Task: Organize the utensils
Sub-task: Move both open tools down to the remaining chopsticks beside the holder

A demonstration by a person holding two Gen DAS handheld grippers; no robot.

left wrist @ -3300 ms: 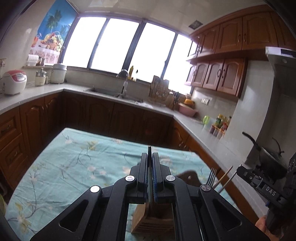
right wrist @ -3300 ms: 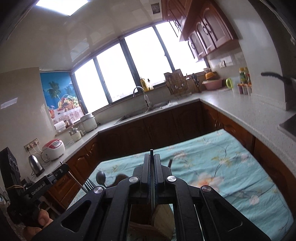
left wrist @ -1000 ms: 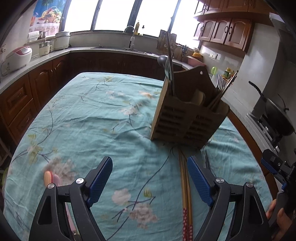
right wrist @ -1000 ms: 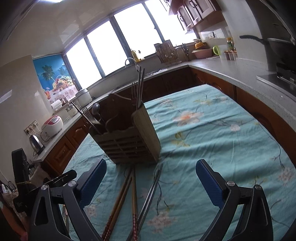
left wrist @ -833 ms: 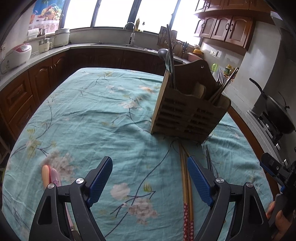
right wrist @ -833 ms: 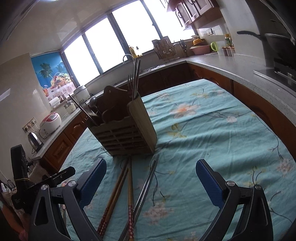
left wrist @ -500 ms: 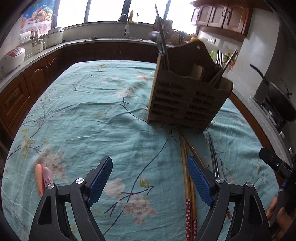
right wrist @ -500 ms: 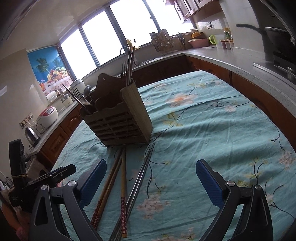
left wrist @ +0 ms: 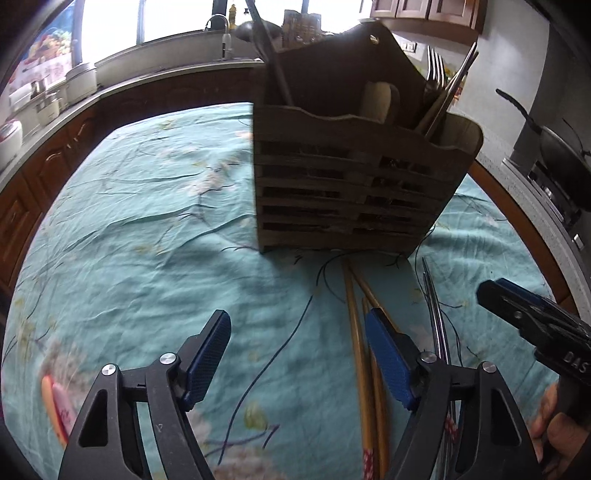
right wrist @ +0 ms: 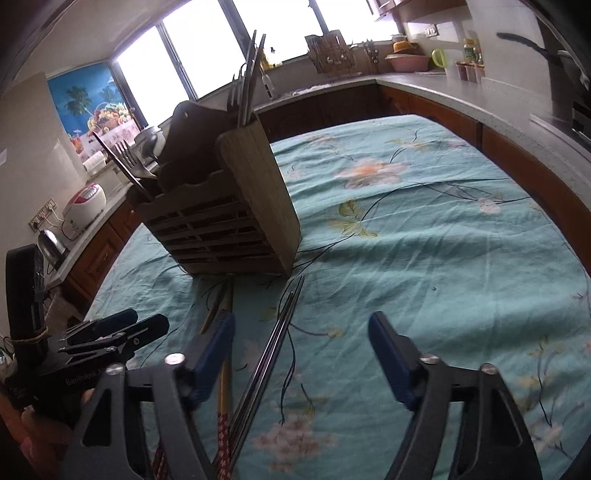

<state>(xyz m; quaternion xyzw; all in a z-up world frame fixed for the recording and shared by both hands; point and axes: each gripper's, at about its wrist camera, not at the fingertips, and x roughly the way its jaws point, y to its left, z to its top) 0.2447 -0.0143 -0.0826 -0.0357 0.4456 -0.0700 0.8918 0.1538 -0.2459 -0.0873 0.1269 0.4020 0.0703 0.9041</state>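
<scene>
Wooden utensil caddy (left wrist: 354, 177) standing upright on the teal floral tablecloth (left wrist: 147, 229), taken here as the landmark. Slatted front, taller back panel, several compartments. In the caddy: forks (left wrist: 436, 70) and metal sticks leaning out of the compartment at one end, a dark ladle handle (left wrist: 269, 55) rising from the other end, a pale wooden handle (left wrist: 376, 99) in between.

On the cloth just in front of the caddy, tips near its base: wooden chopsticks (left wrist: 356, 332) with red patterned ends, several lying side by side and partly crossed. Beside them, on the side toward the caddy's fork end, a pair of metal chopsticks (left wrist: 434, 306), thin and shiny, close together.

Left gripper (left wrist: 299, 354) hovering low over the cloth, in front of the caddy, jaws spread wide and holding nothing; one blue pad over the wooden chopsticks, whether touching cannot be told. Right gripper (right wrist: 301, 354) likewise in front of the caddy, off its fork-end corner, jaws released and wide, nothing between the pads; metal chopsticks (right wrist: 273, 350) running through the gap below, wooden chopsticks (right wrist: 225, 376) under its left-hand finger.

Away from the caddy, near the cloth's edge by the left gripper, a small orange and pink object (left wrist: 55, 406), blurred, kind not clear.

Behind the caddy: kitchen counter (right wrist: 443, 88), sink tap (left wrist: 221, 29), bright windows (right wrist: 207, 51). Beyond the caddy's fork end, a dark wok (left wrist: 561, 155) on the stove.
</scene>
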